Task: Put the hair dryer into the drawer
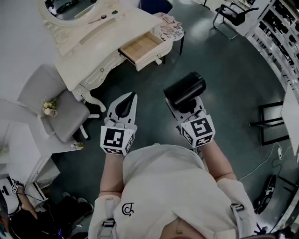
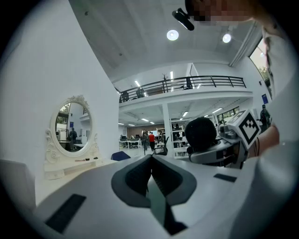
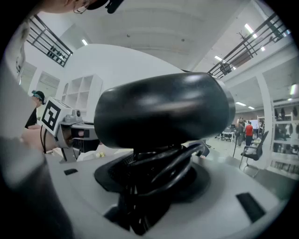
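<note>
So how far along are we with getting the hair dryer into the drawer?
Done: the drawer of the dressing table stands open, and the hair dryer is picked up. In hand: the right gripper is clamped on its cord-wrapped handle, short of the table; the left gripper is shut and empty. Left: carry it over and set it inside the drawer.

- The handle of the hair dryer [image 3: 163,109] is hidden behind its coiled cord [image 3: 174,169], between the jaws of the right hand-held gripper [image 3: 154,179];
- the back of the open drawer [image 1: 141,48] is hidden under the tabletop [image 1: 100,44];
- the mirror [image 1: 70,9] is cut off by the head view's top edge;
- the small things [image 1: 103,17] on the tabletop are too small to tell.
</note>
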{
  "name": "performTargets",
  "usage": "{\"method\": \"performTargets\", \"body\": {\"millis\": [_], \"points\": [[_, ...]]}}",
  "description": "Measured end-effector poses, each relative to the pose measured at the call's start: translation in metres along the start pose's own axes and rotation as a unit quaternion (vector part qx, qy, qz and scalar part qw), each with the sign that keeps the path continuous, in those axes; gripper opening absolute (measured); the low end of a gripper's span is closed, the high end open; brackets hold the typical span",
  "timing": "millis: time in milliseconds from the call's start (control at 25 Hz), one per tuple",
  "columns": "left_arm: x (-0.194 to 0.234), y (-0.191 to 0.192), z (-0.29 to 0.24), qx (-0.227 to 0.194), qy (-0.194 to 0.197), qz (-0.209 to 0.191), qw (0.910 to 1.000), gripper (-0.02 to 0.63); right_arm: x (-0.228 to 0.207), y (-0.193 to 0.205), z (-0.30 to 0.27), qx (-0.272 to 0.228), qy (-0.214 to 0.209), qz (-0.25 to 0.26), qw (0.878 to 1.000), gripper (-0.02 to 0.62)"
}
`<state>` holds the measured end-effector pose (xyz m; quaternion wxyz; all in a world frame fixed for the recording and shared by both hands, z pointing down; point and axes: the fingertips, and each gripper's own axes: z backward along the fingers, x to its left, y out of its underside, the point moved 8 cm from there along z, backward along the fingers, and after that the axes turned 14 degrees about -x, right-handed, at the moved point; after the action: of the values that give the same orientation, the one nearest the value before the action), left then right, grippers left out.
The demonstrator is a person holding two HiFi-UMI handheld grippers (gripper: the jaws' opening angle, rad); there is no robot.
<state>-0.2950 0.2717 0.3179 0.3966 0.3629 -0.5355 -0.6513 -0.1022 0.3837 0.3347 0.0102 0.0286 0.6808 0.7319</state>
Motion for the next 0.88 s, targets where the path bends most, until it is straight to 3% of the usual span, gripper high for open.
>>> {"method": "performTargets", "body": {"millis": [640, 880], "points": [[0.024, 0.011, -0.022, -0.001, 0.007, 0.015, 0.9999, 0.014, -0.008, 0.008, -0.031, 0.013, -0.003, -0.005, 1.000, 0.229], [0.025, 0.027, -0.044, 0.015, -0.003, 0.022, 0.9997, 0.014, -0.038, 0.026, -0.042, 0.026, -0.003, -0.025, 0.999, 0.231]]}}
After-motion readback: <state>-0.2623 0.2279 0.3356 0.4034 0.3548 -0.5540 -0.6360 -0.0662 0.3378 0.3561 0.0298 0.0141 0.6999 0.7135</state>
